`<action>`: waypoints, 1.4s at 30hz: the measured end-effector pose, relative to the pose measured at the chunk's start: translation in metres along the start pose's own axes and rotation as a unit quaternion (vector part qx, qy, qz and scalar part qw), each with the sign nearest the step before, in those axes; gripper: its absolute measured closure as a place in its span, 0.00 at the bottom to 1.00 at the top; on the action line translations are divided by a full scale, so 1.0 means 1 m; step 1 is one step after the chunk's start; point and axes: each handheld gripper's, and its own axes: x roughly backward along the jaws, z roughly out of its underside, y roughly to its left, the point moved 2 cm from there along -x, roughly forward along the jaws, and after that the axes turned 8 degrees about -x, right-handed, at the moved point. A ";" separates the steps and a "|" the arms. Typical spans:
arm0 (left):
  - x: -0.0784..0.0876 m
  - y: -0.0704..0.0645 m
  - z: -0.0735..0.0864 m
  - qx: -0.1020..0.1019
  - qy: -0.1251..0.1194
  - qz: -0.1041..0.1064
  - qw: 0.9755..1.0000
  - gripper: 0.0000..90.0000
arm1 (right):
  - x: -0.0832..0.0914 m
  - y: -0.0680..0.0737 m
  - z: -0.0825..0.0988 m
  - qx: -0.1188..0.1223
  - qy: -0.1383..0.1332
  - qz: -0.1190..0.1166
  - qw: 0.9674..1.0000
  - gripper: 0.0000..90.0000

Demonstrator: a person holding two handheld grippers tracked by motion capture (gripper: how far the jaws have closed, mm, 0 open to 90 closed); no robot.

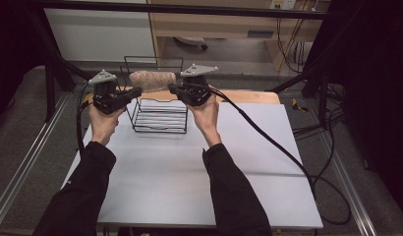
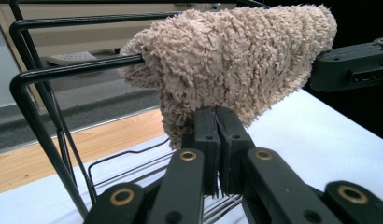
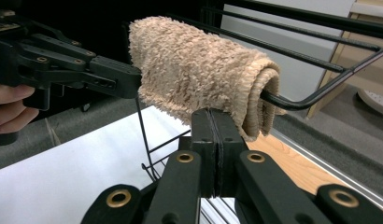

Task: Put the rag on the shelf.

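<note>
1 beige terry towel (image 1: pixel 152 80), shaggy and folded thick, drapes over the top bar of 1 black wire rack (image 1: pixel 159 118). 2 grippers flank it: the left gripper (image 1: pixel 134 92) and right gripper (image 1: pixel 173 89) each have jaws pinched together on a lower edge of the towel. The rack stands on a smooth white counter (image 1: pixel 199 172) with a wooden far edge; grey floor lies around it.

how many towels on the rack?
1. A beige towel is draped over the top bar of the black wire rack, between the left gripper and right gripper. None visible elsewhere; lower shelf looks bare.
</note>
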 end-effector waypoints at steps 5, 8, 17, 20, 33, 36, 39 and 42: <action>0.012 -0.003 -0.004 -0.006 -0.008 0.000 1.000 0.91 | 0.012 0.005 -0.005 0.003 -0.018 -0.009 1.000 0.95; 0.019 -0.003 -0.006 -0.009 -0.007 -0.009 1.000 0.86 | 0.018 0.006 -0.008 0.003 -0.024 -0.015 1.000 0.93; 0.030 -0.002 -0.009 -0.010 -0.008 -0.014 1.000 0.74 | 0.028 0.006 -0.013 0.002 -0.026 -0.019 0.999 0.87; 0.032 -0.002 -0.011 -0.011 -0.011 -0.015 1.000 0.70 | 0.030 0.007 -0.014 0.004 -0.027 -0.019 0.999 0.86; 0.045 -0.002 -0.006 -0.019 -0.003 -0.015 1.000 0.41 | 0.047 0.008 -0.017 0.012 -0.028 -0.009 0.999 0.66; 0.048 -0.003 0.003 -0.023 0.003 -0.014 1.000 0.34 | 0.051 0.006 -0.013 0.001 -0.027 -0.017 0.999 0.54; 0.050 -0.004 0.014 -0.024 0.012 -0.013 1.000 0.28 | 0.056 0.003 -0.006 0.000 -0.020 -0.013 1.000 0.45; 0.050 -0.004 0.027 -0.025 0.021 -0.010 0.999 0.23 | 0.061 -0.001 0.002 -0.007 -0.014 -0.015 1.000 0.37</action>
